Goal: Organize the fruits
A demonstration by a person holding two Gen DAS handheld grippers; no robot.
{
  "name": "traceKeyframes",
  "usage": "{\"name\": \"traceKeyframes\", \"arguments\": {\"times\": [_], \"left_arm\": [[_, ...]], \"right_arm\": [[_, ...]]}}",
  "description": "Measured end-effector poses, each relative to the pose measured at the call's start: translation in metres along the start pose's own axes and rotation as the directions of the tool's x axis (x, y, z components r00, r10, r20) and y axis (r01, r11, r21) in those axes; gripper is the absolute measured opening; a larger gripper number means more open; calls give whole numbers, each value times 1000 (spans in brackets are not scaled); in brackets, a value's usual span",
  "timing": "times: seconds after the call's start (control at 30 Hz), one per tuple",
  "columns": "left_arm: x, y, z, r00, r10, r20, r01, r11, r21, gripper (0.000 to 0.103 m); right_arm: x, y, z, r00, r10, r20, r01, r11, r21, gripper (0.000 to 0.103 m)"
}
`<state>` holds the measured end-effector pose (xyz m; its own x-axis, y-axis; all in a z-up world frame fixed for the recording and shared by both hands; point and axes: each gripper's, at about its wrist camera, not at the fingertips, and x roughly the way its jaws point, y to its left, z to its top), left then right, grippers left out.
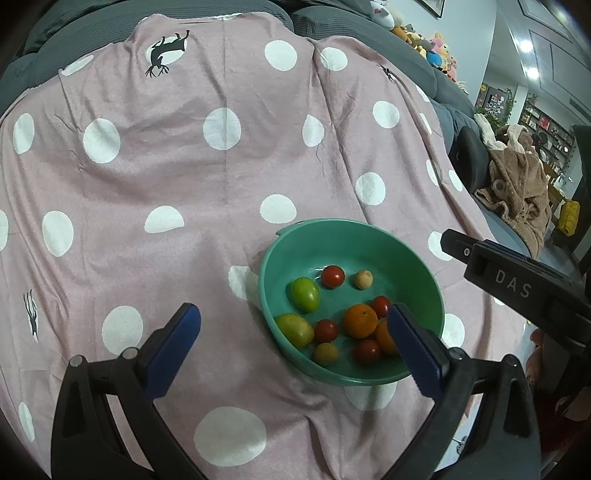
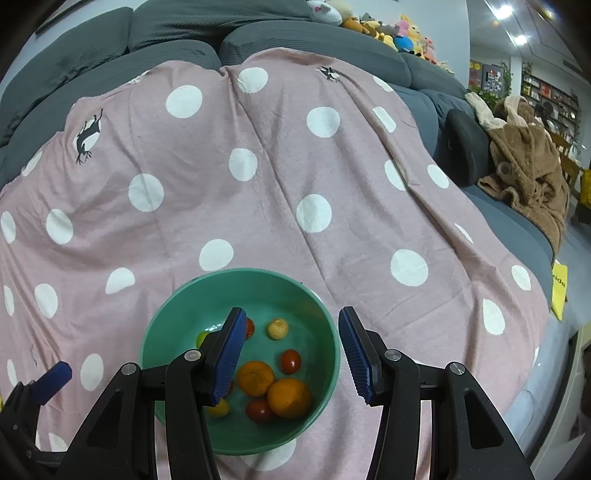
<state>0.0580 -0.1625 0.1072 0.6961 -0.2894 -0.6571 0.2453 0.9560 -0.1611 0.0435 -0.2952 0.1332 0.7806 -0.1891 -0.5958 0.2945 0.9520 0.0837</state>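
A green bowl (image 1: 369, 236) sits on a pink polka-dot cloth (image 1: 184, 166) and holds two oranges (image 1: 361, 320), two green fruits (image 1: 305, 294), several red tomatoes (image 1: 332, 276) and small yellow fruits (image 1: 363, 279). My left gripper (image 1: 295, 328) is open and empty, above the bowl's near left side. My right gripper (image 2: 291, 354) is open and empty, hovering over the bowl (image 2: 177, 317), with the oranges (image 2: 289, 398) just below it. The right gripper also shows in the left wrist view (image 1: 517, 280) at the right.
The cloth (image 2: 258, 184) covers a grey sofa (image 2: 166, 29). Plush toys (image 2: 402, 33) line the sofa back. A brown robe (image 2: 528, 166) and a dark cushion (image 2: 465, 144) lie at the right. A yellow card (image 2: 559, 291) lies at the sofa's right edge.
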Motion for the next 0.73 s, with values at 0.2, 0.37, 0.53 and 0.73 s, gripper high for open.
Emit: {"name": "traceKeyframes", "arguments": {"times": [0.2, 0.37, 0.53, 0.73], "left_arm": [[-2, 0, 0, 1000, -4, 4, 4, 1000, 0, 101], [-4, 0, 0, 1000, -3, 7, 3, 1000, -4, 101], [-6, 1, -1, 1000, -2, 9, 2, 1000, -10, 101], [-9, 3, -1, 1000, -2, 14, 3, 1000, -15, 101]], "right_arm": [[-1, 0, 0, 1000, -2, 2, 2, 1000, -3, 53], [-3, 0, 1, 1000, -5, 5, 5, 1000, -7, 53], [-6, 1, 1, 1000, -17, 11, 17, 1000, -14, 53], [-10, 2, 1, 1000, -15, 25, 16, 1000, -27, 53]]}}
